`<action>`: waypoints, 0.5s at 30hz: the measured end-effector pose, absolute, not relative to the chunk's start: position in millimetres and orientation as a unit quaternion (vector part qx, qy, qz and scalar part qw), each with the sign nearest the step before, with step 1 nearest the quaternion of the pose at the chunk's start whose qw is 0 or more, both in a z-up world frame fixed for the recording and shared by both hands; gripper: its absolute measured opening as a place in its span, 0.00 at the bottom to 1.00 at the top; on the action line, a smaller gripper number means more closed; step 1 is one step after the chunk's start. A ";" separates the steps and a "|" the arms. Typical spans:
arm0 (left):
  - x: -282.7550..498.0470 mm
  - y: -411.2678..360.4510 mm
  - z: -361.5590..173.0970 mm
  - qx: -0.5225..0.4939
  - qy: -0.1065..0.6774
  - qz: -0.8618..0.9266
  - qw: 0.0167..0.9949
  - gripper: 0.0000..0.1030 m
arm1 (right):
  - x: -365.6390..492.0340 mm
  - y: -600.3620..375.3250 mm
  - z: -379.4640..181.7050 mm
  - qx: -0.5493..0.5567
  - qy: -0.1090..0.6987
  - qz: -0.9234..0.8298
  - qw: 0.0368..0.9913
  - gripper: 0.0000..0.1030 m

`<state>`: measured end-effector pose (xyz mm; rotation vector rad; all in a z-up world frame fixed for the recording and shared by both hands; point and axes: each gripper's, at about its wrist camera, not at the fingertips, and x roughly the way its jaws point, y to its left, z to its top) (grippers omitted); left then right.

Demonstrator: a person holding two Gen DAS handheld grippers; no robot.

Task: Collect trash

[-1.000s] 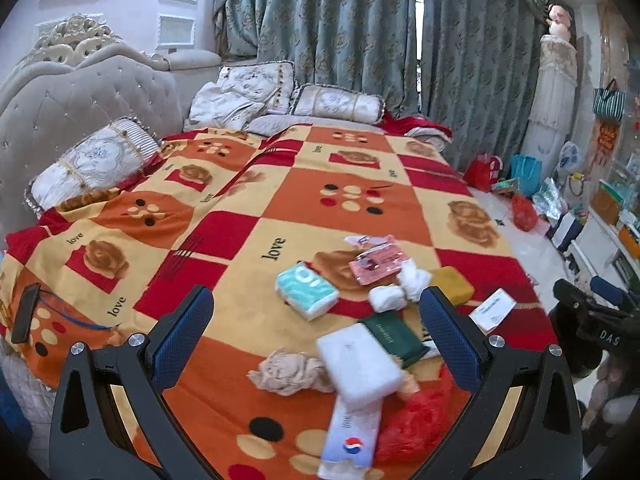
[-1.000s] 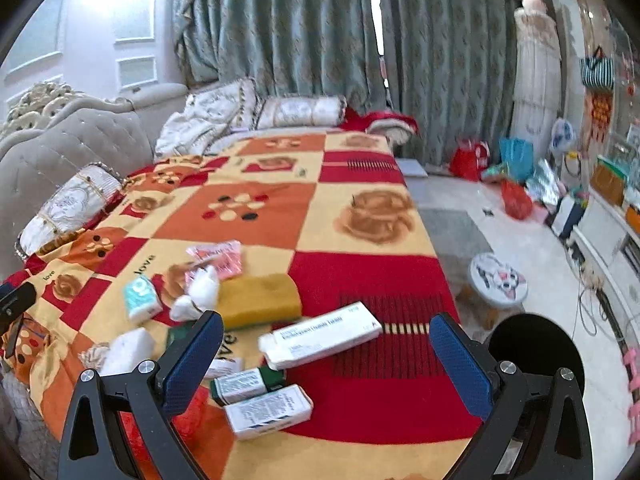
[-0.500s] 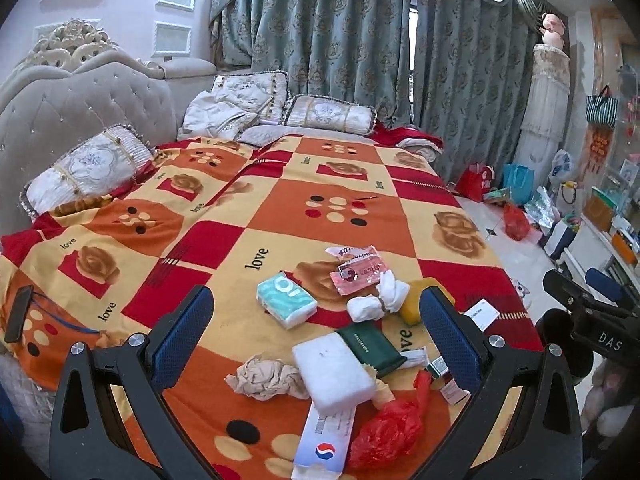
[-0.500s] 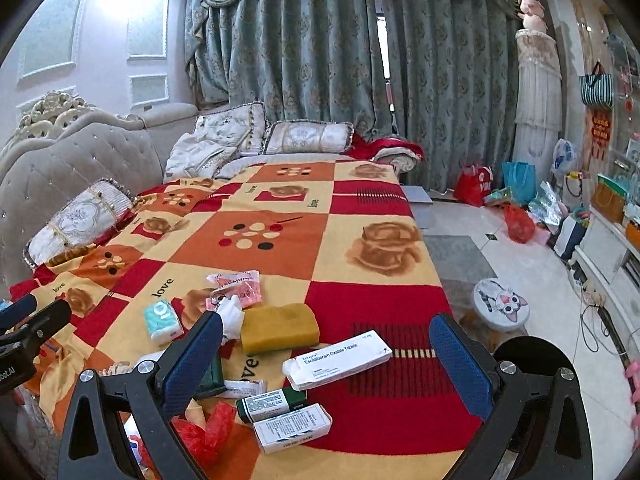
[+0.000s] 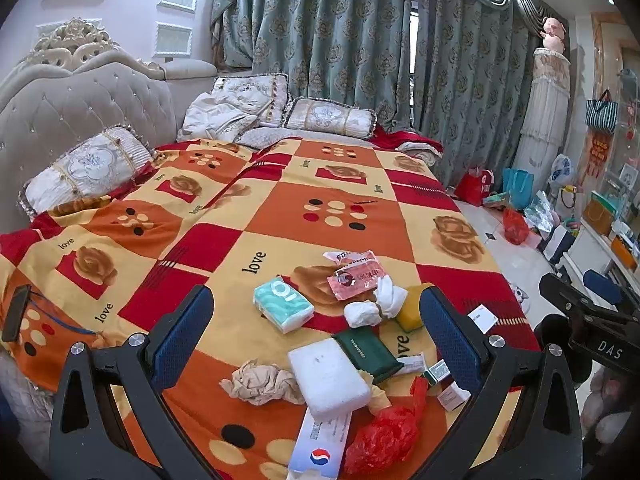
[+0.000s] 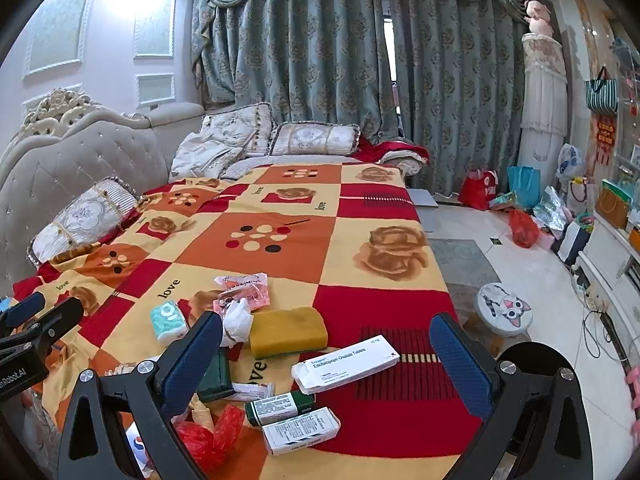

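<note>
Trash (image 5: pixel 340 344) on bed between open left gripper (image 5: pixel 316 332) fingers.

the bedspread (image 5: pixel 240 216) is matt woven cloth with a printed check. near its front edge lie a rough white foam block (image 5: pixel 328 376), a crumpled beige cloth (image 5: pixel 262 382), a glossy red plastic bag (image 5: pixel 384 436) and a smooth teal plastic-wrapped tissue pack (image 5: pixel 283 309). to the right are matt cardboard medicine boxes (image 6: pixel 346 364), a coarse yellow sponge (image 6: pixel 288 332) and shiny pink plastic wrappers (image 6: pixel 244 292). the headboard (image 5: pixel 76 108) at far left is tufted, velvety fabric. the curtains (image 6: pixel 312 72) look heavy and patterned, with a slight sheen.
</note>
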<state>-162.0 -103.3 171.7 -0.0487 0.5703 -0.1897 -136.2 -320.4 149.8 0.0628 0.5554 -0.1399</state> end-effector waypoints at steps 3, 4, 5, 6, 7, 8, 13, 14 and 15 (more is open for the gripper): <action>-161.0 -104.1 172.2 -0.023 0.279 -0.090 0.956 0.99 | -135.6 -320.2 150.0 0.031 0.274 -0.069 0.959 1.00; -160.2 -104.4 172.5 -0.024 0.279 -0.090 0.956 0.99 | -135.6 -320.3 150.3 0.031 0.275 -0.068 0.959 1.00; -159.5 -104.7 172.8 -0.025 0.280 -0.091 0.955 0.99 | -135.4 -320.3 150.1 0.030 0.275 -0.068 0.959 1.00; -158.9 -105.2 173.0 -0.025 0.280 -0.091 0.955 0.99 | -135.5 -320.5 150.3 0.031 0.275 -0.068 0.959 1.00; -158.0 -106.1 172.6 -0.025 0.281 -0.089 0.955 0.99 | -135.5 -320.3 150.3 0.031 0.275 -0.068 0.959 1.00; -156.1 -105.7 173.5 -0.025 0.281 -0.088 0.955 0.99 | -135.4 -320.4 150.3 0.032 0.275 -0.067 0.959 1.00; -155.4 -105.9 173.1 -0.024 0.281 -0.087 0.955 0.99 | -134.7 -320.8 150.0 0.031 0.277 -0.067 0.958 1.00; -154.8 -106.0 172.8 -0.024 0.281 -0.087 0.956 0.99 | -134.8 -321.2 150.0 0.031 0.278 -0.066 0.958 1.00; -155.0 -105.7 172.7 -0.025 0.281 -0.087 0.955 0.99 | -134.5 -321.3 149.8 0.031 0.279 -0.065 0.958 1.00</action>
